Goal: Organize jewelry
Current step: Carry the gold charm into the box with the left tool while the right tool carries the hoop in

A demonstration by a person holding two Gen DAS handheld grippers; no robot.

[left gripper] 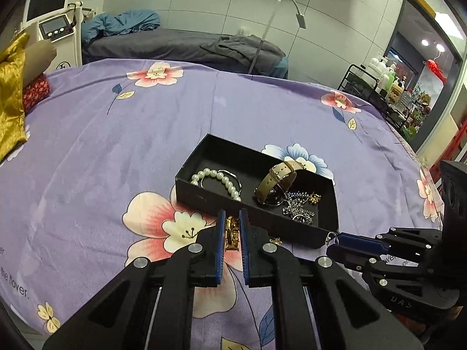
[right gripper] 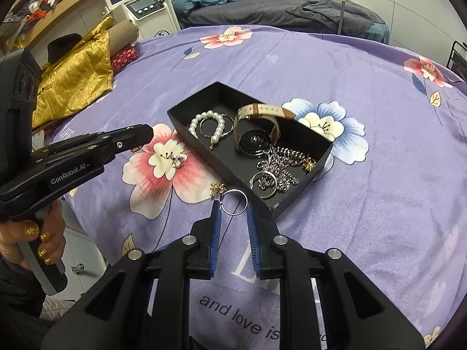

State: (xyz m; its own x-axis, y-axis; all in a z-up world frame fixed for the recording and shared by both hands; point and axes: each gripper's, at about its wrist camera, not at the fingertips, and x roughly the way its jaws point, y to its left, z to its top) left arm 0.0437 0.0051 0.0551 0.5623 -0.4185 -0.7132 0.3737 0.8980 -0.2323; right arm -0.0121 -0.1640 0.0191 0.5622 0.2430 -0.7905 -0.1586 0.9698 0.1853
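A black open box (left gripper: pixel 204 194) (right gripper: pixel 204 151) lies on the purple floral bedspread and holds a pearl bracelet (left gripper: pixel 217 176) (right gripper: pixel 204 119), a beige-strap watch (left gripper: pixel 277 178) (right gripper: pixel 256 140), silver chains (left gripper: pixel 297 207) (right gripper: pixel 280 163) and a silver ring (right gripper: pixel 264 185). My left gripper (left gripper: pixel 232 218) is shut on a gold clip (left gripper: pixel 232 233) just before the box's near wall. My right gripper (right gripper: pixel 233 207) holds a silver hoop earring (right gripper: pixel 233 202) between its fingers at the box's near corner. A small gold piece (right gripper: pixel 217 189) and a silver ring (right gripper: pixel 178 160) lie on the bedspread.
A gold cloth (right gripper: pixel 76 78) and a red patterned item (left gripper: pixel 36 90) lie at the bed's far left. A white machine with a screen (left gripper: pixel 49 8) stands behind. A second bed with grey bedding (left gripper: pixel 181 43) is beyond. A black cart with bottles (left gripper: pixel 379 81) stands at right.
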